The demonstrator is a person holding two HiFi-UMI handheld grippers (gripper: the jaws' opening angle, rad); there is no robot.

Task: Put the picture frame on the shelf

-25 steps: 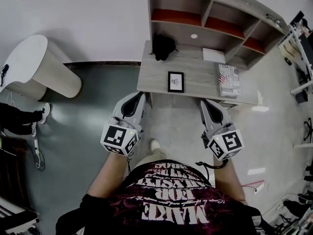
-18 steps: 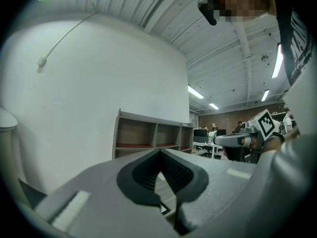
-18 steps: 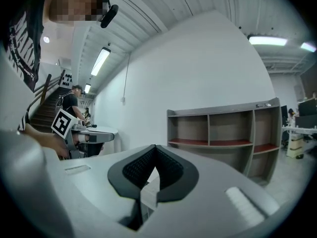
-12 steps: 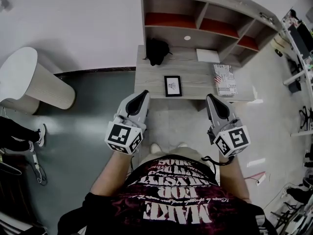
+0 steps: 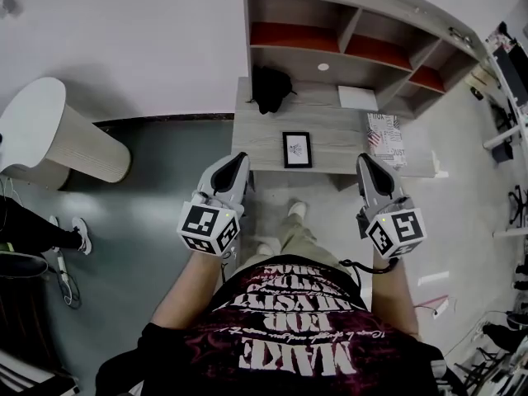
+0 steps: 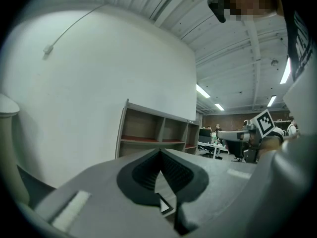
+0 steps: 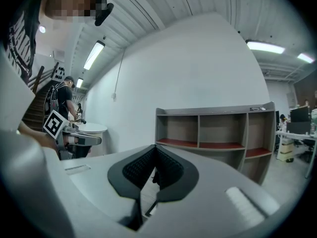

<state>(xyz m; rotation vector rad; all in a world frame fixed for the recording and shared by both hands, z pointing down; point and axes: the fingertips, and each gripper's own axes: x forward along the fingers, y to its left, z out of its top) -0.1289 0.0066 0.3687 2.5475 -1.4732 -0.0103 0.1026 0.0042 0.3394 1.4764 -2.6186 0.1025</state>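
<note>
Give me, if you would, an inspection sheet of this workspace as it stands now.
Surface: wooden desk, mostly bare, standing under the shelf.
Job's things: picture frame lies flat near the desk's front edge; the shelf compartments look empty.
Clutter: black bag, white sheet and printed box on the desk.
Grippers: left gripper and right gripper both shut, holding nothing, one either side of the frame.
Cables: cable at the right wrist.
Surroundings: round white stand at left.
</note>
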